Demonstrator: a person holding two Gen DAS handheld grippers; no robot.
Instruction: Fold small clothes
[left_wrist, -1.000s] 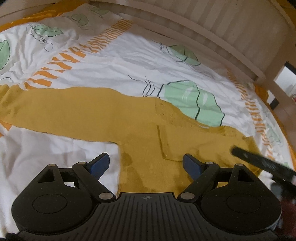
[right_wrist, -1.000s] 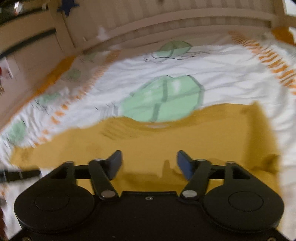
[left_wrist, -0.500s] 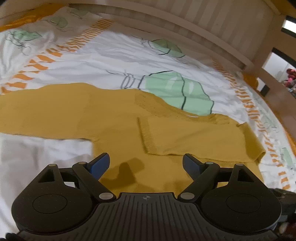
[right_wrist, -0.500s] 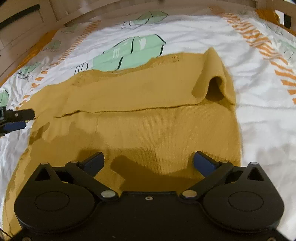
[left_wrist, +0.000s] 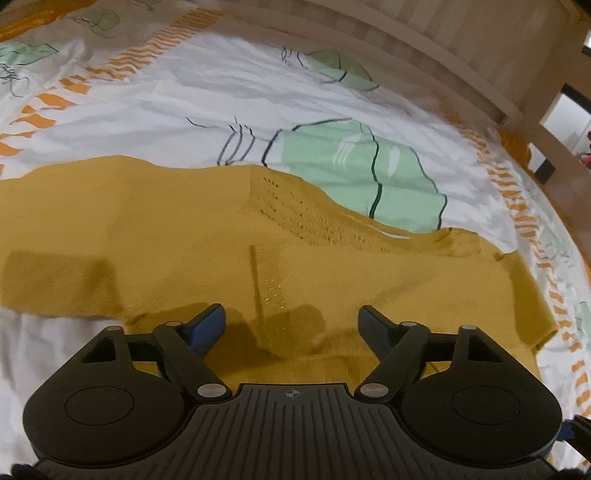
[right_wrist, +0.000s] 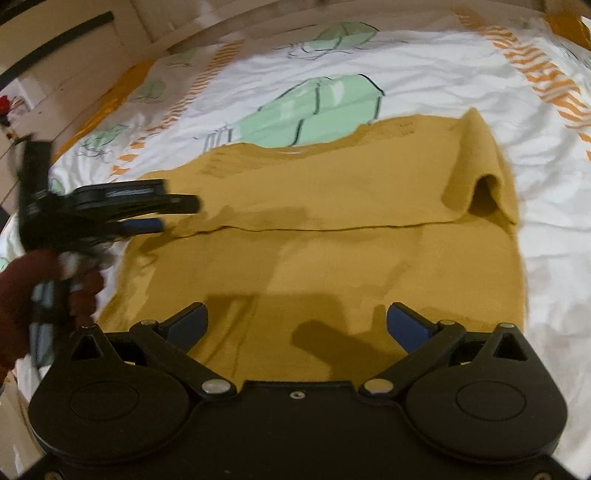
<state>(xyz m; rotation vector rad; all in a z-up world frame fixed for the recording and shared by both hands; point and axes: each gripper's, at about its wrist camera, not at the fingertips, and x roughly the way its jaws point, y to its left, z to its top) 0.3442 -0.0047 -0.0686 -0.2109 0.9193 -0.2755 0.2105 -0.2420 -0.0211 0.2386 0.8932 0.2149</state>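
Observation:
A mustard-yellow knit sweater (left_wrist: 184, 229) lies flat on the bed, its right sleeve folded across the chest and its left sleeve stretched out to the left. My left gripper (left_wrist: 291, 325) hovers low over the folded sleeve's cuff edge (left_wrist: 255, 280). Its jaws are closing, the cloth lies under the gap, and the pads do not press on it. The right wrist view shows the sweater (right_wrist: 332, 258) with the sleeve's fold line across it. My right gripper (right_wrist: 297, 325) stands wide open above the lower body, holding nothing. The left gripper (right_wrist: 173, 214) shows there too, at the sweater's left side.
The bedsheet (left_wrist: 221, 96) is white with green leaves and orange stripes. A wooden bed rail (left_wrist: 406, 44) runs along the far side. A hand (right_wrist: 22, 280) holds the left gripper at the left edge. A bunched fold (right_wrist: 487, 192) stands up at the sweater's right shoulder.
My left gripper has come down and nearer to the folded sleeve's cuff, and its jaws have narrowed. The right gripper's jaws have widened, and the left gripper has moved further into its view.

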